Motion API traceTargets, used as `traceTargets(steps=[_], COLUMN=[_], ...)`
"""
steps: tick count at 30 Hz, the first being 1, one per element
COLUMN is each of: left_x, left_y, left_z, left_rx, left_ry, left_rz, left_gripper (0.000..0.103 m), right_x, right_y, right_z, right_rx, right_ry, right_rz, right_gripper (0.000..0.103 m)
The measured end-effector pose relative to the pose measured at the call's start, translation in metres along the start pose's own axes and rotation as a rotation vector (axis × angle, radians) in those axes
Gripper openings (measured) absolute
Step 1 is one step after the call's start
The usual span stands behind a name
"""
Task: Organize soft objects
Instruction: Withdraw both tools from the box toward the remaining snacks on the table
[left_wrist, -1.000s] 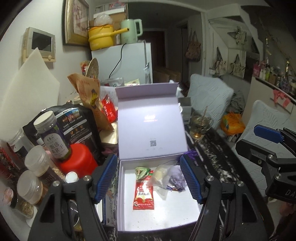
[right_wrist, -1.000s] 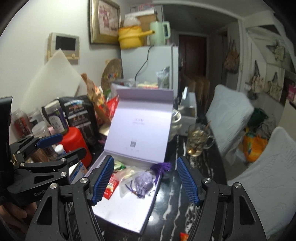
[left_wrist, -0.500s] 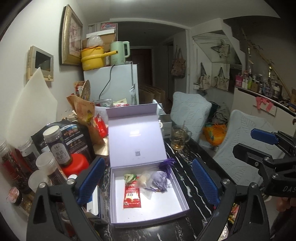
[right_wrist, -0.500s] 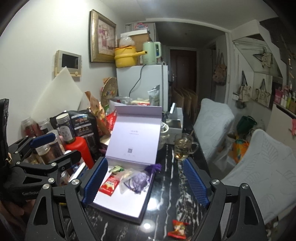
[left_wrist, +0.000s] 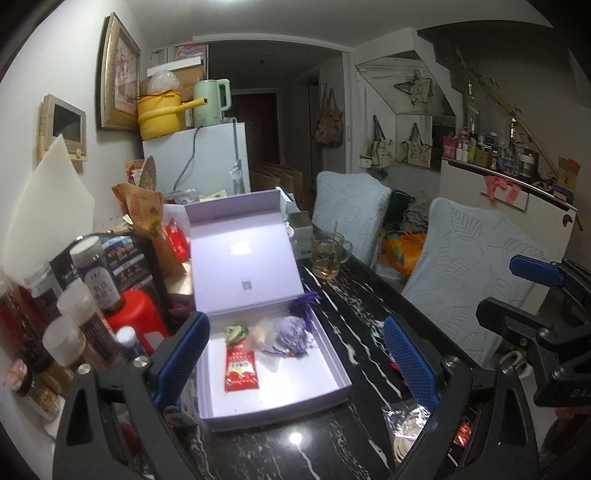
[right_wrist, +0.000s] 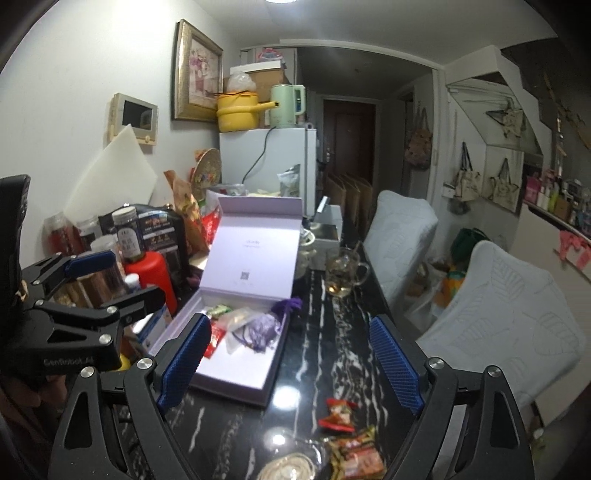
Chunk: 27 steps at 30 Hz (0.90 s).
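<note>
Both tongs gape wide, empty, the right tongs (right_wrist: 290, 363) having just been opening; purple sachet (left_wrist: 293, 328) in the lilac box (left_wrist: 332, 363) at twelve o'clock of the left tongs (left_wrist: 295, 362)

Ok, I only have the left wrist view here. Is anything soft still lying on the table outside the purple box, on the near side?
Observer: Yes. The right wrist view shows a red wrapped candy on the dark table, in front of the box, off its near right corner.
Operator: Anything else by it?
Observer: An orange-red snack packet lies just nearer the camera than the candy, and a clear packet lies to its left at the picture's bottom edge.
Operator: Is the right gripper on any of them?
Observer: No. The right gripper has just been opening its jaws, and its pads press on nothing. All three pieces lie untouched.
</note>
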<state>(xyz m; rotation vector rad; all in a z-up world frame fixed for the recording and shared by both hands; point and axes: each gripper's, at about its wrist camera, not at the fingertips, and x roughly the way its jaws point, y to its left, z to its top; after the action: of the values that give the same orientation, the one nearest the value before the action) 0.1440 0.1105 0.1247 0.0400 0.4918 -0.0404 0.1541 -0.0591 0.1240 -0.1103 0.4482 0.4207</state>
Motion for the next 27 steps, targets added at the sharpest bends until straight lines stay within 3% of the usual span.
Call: traceTargets(steps=[9, 27], left_x=[-0.004, 0.017], left_y=[-0.012, -0.054], left_z=[-0.028, -0.106], left_rx=[0.000, 0.016], left_ry=[0.034, 0.203], left_rz=[-0.044, -0.193], left_gripper=[0.097, 0.097], right_x=[-0.021, -0.038], right_y=[0.003, -0.022], right_z=[-0.040, -0.128], right_rx=[0.008, 0.179], right_ry=[-0.032, 0.063], right_rz=[-0.039, -0.083], right_gripper=[0.089, 0.088])
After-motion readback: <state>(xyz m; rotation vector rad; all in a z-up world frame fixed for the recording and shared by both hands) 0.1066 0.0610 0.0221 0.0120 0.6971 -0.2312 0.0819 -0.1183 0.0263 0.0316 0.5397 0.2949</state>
